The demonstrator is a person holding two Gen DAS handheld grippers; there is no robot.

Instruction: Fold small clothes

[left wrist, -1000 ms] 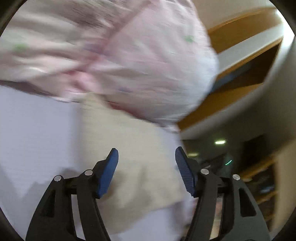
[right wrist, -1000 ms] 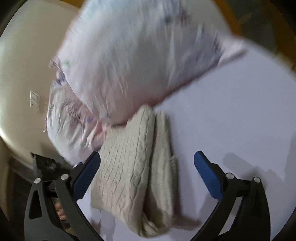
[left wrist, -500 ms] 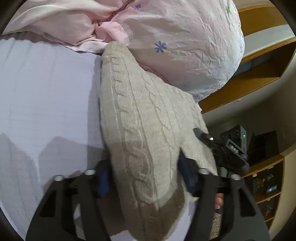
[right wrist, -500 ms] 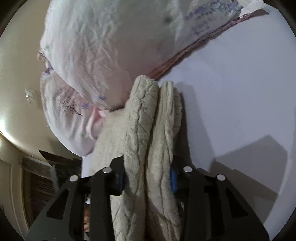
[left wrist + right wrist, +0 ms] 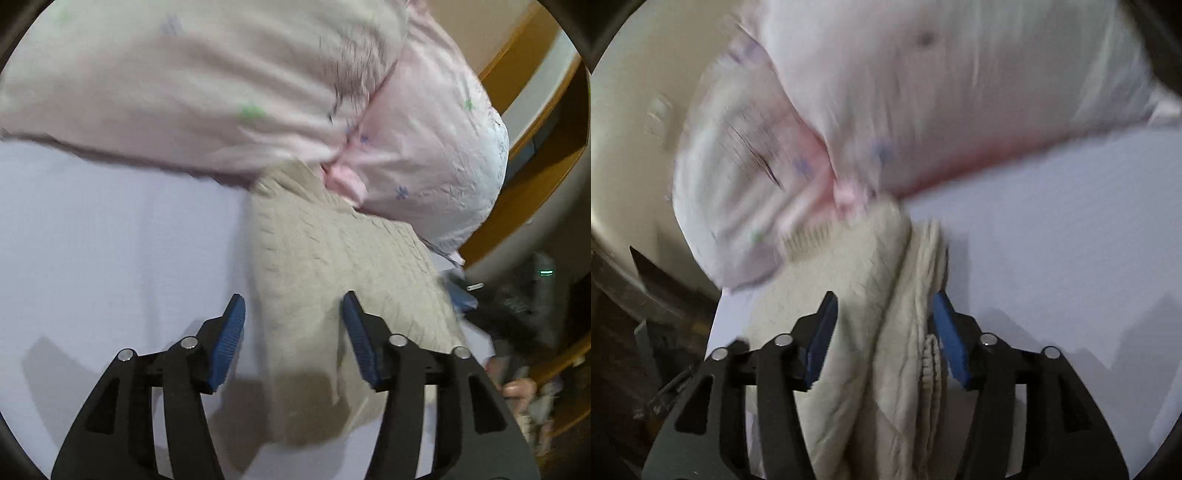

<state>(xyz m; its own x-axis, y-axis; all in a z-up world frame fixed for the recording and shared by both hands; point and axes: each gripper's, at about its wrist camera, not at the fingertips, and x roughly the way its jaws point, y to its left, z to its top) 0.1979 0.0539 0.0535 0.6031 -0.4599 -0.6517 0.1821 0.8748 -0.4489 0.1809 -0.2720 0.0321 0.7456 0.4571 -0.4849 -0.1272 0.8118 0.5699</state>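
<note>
both tongs have spread apart since half a second ago, letting go of the beige knit sweater point(image 5: 332, 280). left gripper point(image 5: 293, 336) and right gripper point(image 5: 884, 332) gape around the folded bundle, which lies on the white sheet point(image 5: 110, 240) against the pink pillows point(image 5: 258, 92), likely parked as finished

Two pale pink pillows point(image 5: 229, 85) with small flower prints lie on a white bed sheet point(image 5: 110, 240), beside wooden shelving point(image 5: 532, 177).

Sweater point(image 5: 332, 266) on sheet point(image 5: 110, 240), against pillows point(image 5: 221, 81)
</note>
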